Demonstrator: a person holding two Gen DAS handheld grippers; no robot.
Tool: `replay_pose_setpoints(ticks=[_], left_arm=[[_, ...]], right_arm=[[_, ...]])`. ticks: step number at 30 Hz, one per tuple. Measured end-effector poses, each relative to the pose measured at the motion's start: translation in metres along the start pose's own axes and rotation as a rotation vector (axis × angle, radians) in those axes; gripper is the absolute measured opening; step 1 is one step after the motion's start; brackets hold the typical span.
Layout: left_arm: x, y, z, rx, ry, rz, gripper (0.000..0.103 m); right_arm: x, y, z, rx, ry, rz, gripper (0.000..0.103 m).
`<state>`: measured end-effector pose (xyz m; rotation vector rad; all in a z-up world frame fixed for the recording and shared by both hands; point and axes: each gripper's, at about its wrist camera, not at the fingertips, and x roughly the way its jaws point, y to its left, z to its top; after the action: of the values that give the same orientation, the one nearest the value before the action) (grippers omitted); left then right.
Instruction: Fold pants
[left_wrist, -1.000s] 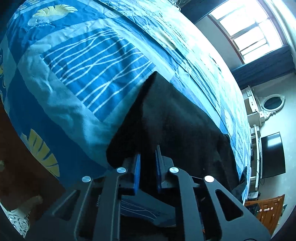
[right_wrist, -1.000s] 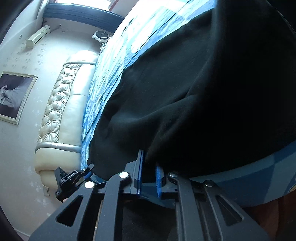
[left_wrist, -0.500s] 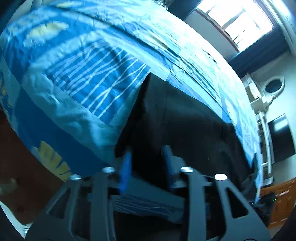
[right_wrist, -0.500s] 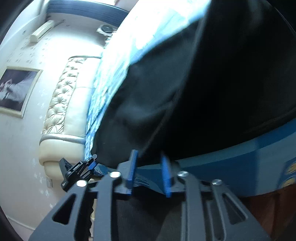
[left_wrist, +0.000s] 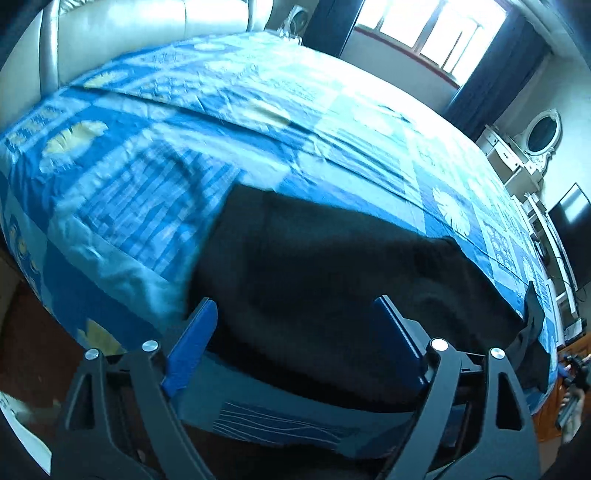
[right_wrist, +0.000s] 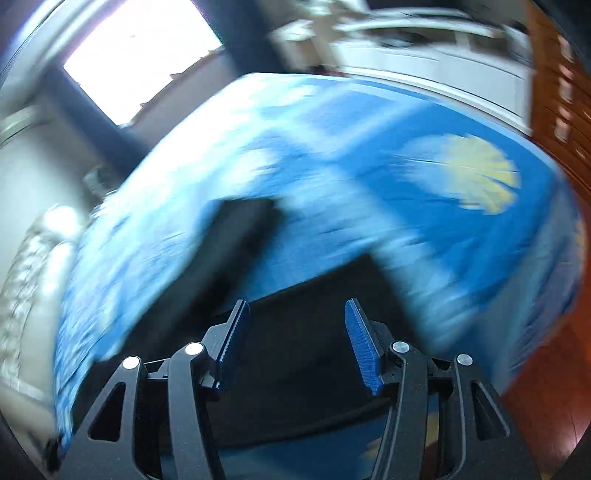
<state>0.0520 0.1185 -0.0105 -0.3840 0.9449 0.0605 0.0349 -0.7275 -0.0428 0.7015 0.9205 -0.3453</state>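
Note:
The black pants (left_wrist: 332, 266) lie flat on the blue patterned bedspread (left_wrist: 258, 122), near the bed's front edge. In the left wrist view my left gripper (left_wrist: 295, 325) hovers just above their near edge. Its jaws are opening wide, and the blue pads (left_wrist: 192, 339) touch no cloth. The right wrist view is blurred by motion. There the pants (right_wrist: 295, 354) show as a dark shape with one part running up and left. My right gripper (right_wrist: 297, 325) is over them, jaws opening, with nothing pinched between the pads (right_wrist: 362, 347).
A cream padded headboard (left_wrist: 129, 29) stands at the far left and a bright window (left_wrist: 424, 33) behind the bed. A white dresser with an oval mirror (left_wrist: 543, 136) and a dark screen (left_wrist: 572, 229) are at the right. Reddish wooden floor (right_wrist: 546, 387) borders the bed.
Both grippers were shut on the pants' near edge and have let go and opened. The right gripper has swung fast along the bed; the left has drawn back and risen slightly.

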Motion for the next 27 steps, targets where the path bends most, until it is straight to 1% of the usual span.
replay_pose_setpoints(ticks=[2, 4, 5, 6, 7, 8, 10, 12, 14, 15, 16, 17, 18, 19, 20, 21, 22, 23, 24, 25, 26, 27], left_arm=[[0.009, -0.006, -0.005, -0.009, 0.027, 0.017, 0.086], [0.02, -0.012, -0.011, -0.02, 0.056, 0.032, 0.086], [0.023, -0.014, -0.015, -0.026, 0.066, 0.034, 0.086], [0.026, -0.015, -0.017, -0.03, 0.073, 0.036, 0.086], [0.029, -0.018, -0.018, -0.03, 0.079, 0.043, 0.086], [0.031, -0.02, -0.02, -0.028, 0.08, 0.048, 0.086], [0.034, -0.026, -0.02, -0.02, 0.077, 0.064, 0.087], [0.037, -0.029, -0.02, -0.019, 0.073, 0.072, 0.087], [0.039, -0.032, -0.02, -0.023, 0.068, 0.078, 0.088], [0.04, -0.033, -0.021, -0.025, 0.065, 0.083, 0.089], [0.041, -0.033, -0.021, -0.026, 0.062, 0.087, 0.089], [0.042, -0.033, -0.022, -0.026, 0.061, 0.09, 0.09], [0.043, -0.034, -0.023, -0.022, 0.058, 0.094, 0.09], [0.043, -0.035, -0.024, -0.015, 0.056, 0.099, 0.09], [0.043, -0.037, -0.025, -0.006, 0.054, 0.104, 0.09], [0.043, -0.038, -0.026, 0.005, 0.05, 0.108, 0.091], [0.044, -0.039, -0.027, 0.02, 0.048, 0.113, 0.091], [0.044, -0.04, -0.028, 0.031, 0.047, 0.117, 0.091], [0.044, -0.041, -0.028, 0.034, 0.045, 0.118, 0.091], [0.044, -0.042, -0.029, 0.036, 0.04, 0.118, 0.091], [0.044, -0.042, -0.029, 0.036, 0.037, 0.117, 0.092], [0.044, -0.041, -0.029, 0.037, 0.034, 0.116, 0.092]], right_arm=[[0.018, -0.017, 0.008, 0.023, 0.029, -0.011, 0.054], [0.04, -0.027, 0.011, 0.032, 0.085, 0.003, 0.054], [0.043, -0.023, 0.01, 0.006, 0.087, 0.005, 0.048], [0.046, -0.016, 0.01, -0.047, 0.104, 0.013, 0.02], [0.05, -0.005, 0.007, -0.088, 0.13, 0.023, 0.009], [0.051, 0.003, 0.015, -0.122, 0.127, 0.011, 0.009], [0.041, 0.016, 0.024, -0.193, 0.074, -0.004, 0.009], [0.028, 0.021, 0.036, -0.22, 0.017, 0.013, 0.009], [0.031, 0.017, 0.043, -0.246, -0.004, -0.008, 0.008], [0.038, 0.009, 0.047, -0.243, 0.008, -0.024, 0.008], [0.043, 0.002, 0.044, -0.239, 0.019, -0.051, 0.008], [0.053, -0.01, 0.043, -0.248, 0.022, -0.181, 0.004], [0.059, -0.021, 0.043, -0.231, 0.035, -0.212, 0.001], [0.058, -0.033, 0.045, -0.173, 0.035, -0.171, 0.0], [0.054, -0.047, 0.047, -0.067, 0.024, -0.122, 0.0], [0.047, -0.052, 0.05, -0.006, 0.001, -0.138, 0.0], [0.04, -0.047, 0.052, -0.001, -0.026, -0.171, 0.001], [0.036, -0.04, 0.054, -0.012, -0.044, -0.182, 0.007], [0.032, -0.028, 0.056, -0.029, -0.064, -0.175, 0.008], [0.029, -0.013, 0.058, -0.041, -0.075, -0.15, 0.01], [0.026, 0.009, 0.059, -0.058, -0.078, -0.105, 0.017], [0.026, 0.032, 0.06, -0.078, -0.082, -0.072, 0.033]])
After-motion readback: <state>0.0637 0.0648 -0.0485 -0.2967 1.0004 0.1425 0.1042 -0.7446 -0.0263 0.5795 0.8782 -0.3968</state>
